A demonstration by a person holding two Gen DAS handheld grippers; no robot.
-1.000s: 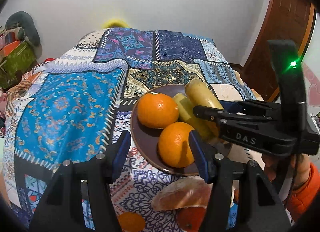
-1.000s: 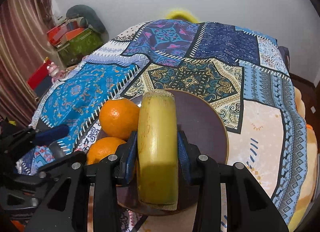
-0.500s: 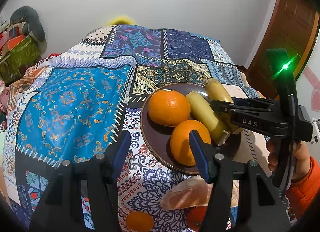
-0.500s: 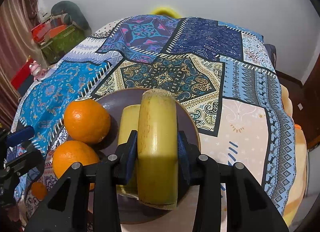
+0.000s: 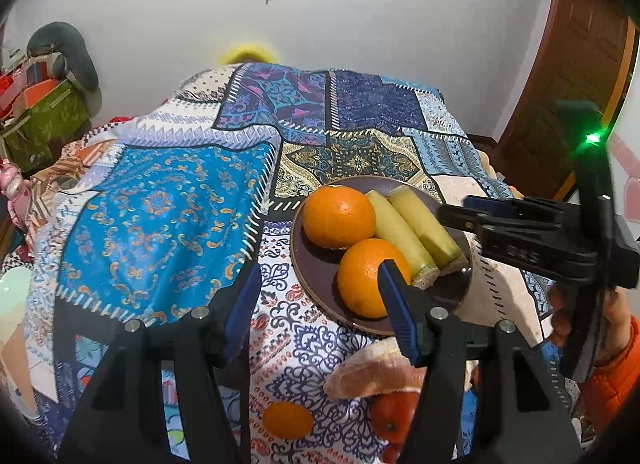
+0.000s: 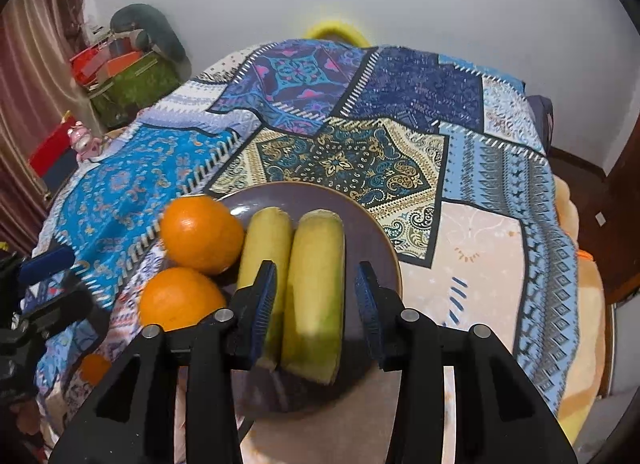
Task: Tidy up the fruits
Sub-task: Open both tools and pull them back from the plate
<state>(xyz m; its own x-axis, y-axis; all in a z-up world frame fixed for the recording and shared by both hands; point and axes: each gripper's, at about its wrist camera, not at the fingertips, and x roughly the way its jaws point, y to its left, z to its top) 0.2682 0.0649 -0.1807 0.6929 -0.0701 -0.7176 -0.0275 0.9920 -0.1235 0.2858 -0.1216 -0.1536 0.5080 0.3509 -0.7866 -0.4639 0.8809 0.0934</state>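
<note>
Taking the brown plate as the landmark, the right gripper sits at the plate's near edge with its jaws just opened a little; the blue pads stand clear on either side of the right banana piece, a visible gap at the right pad, so nothing is gripped. That banana piece lies on the plate, touching the left banana piece beside it, both lengthwise from near rim toward far rim. On the plate's left side sit two oranges, the near orange at the near-left rim and the far orange just behind it, touching or almost touching each other and the left banana piece. In the left wrist view the left gripper hovers near the plate's near-left rim with its jaws parted about halfway and nothing between them. Nearer than the plate in that view lie a peeled citrus piece, a small orange fruit and a reddish fruit on the patterned cloth. A hand in an orange sleeve holds the right gripper to the plate's right. Beyond the plate the cloth runs on to a white wall.
</note>
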